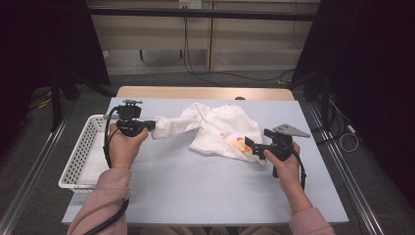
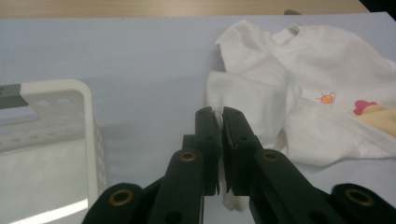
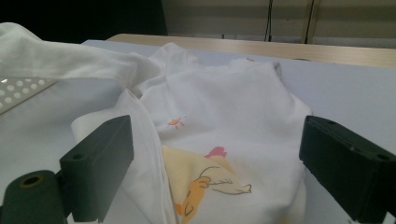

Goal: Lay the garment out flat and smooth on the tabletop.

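Observation:
A white child's shirt [image 1: 215,129] with a cartoon print [image 3: 205,184] lies crumpled on the blue-grey table [image 1: 195,191]. My left gripper [image 1: 152,125] is shut on the end of its sleeve [image 1: 173,124], and the sleeve stretches lifted toward the left. In the left gripper view the jaws [image 2: 219,114] stand pressed together with white cloth pinched between them, and the shirt [image 2: 317,70] spreads out to the right. My right gripper [image 1: 248,146] is open at the shirt's near right edge. Its jaws [image 3: 217,135] stand wide apart on either side of the printed front [image 3: 224,102], not pressing on it.
A white perforated basket [image 1: 80,152] stands at the table's left edge, close under my left hand; its rim [image 2: 88,121] shows beside the left jaws. A wooden strip [image 1: 205,92] borders the far edge. Black frames and cables stand beyond the table.

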`<action>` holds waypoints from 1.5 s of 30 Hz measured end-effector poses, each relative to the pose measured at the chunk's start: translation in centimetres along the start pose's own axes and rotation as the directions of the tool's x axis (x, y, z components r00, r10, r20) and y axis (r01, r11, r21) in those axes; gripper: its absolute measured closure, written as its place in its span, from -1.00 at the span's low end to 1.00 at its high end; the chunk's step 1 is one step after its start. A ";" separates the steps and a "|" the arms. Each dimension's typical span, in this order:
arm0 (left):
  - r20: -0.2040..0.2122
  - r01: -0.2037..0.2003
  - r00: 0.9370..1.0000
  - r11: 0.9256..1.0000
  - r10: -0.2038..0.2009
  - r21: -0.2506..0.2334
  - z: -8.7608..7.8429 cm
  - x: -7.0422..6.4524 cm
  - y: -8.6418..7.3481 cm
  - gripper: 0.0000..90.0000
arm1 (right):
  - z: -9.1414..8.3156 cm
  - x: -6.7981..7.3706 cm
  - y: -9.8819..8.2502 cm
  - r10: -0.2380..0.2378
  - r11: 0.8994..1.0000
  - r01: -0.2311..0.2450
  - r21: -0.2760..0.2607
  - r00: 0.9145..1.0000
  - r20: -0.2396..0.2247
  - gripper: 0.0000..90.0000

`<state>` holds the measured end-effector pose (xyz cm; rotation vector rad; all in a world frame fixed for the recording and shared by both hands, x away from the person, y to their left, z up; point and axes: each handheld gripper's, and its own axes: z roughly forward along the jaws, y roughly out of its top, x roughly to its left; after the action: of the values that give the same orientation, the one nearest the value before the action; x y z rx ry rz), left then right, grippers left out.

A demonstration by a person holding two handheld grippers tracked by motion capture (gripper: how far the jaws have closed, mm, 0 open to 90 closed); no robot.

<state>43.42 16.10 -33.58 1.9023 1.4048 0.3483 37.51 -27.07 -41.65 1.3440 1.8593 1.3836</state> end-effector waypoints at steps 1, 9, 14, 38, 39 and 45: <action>0.001 0.002 1.000 1.000 -0.002 -0.009 -0.3 0.3 0.3 0.91 | -0.1 0.0 0.0 -0.002 1.000 0.002 0.001 1.000 0.000 -0.78; 0.006 0.026 1.000 1.000 -0.026 -0.002 -1.2 1.9 1.0 0.90 | -0.1 0.0 0.0 -0.002 1.000 0.002 0.001 1.000 -0.002 -0.78; -0.006 0.039 0.999 0.999 -0.039 -0.015 -1.4 2.7 1.0 0.90 | -0.1 0.0 0.1 -0.002 1.000 0.002 -0.003 1.000 0.005 -0.78; -0.063 0.063 0.996 0.998 -0.061 0.023 -2.4 6.0 1.3 0.90 | -0.2 -0.1 0.1 -0.001 1.000 0.001 -0.006 1.000 0.001 -0.78; -0.070 0.079 0.995 0.997 -0.078 0.023 -2.4 6.2 1.3 0.91 | -0.3 -0.1 0.1 0.001 1.000 -0.001 -0.004 1.000 0.005 -0.78; -0.087 0.066 0.994 0.997 -0.062 0.046 -2.6 7.3 1.3 0.91 | -0.2 -0.1 0.1 -0.002 1.000 0.002 -0.003 1.000 0.005 -0.78</action>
<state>45.47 23.58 -32.29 1.8967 1.5397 0.3710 37.41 -27.22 -41.49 1.3420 1.8537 1.3802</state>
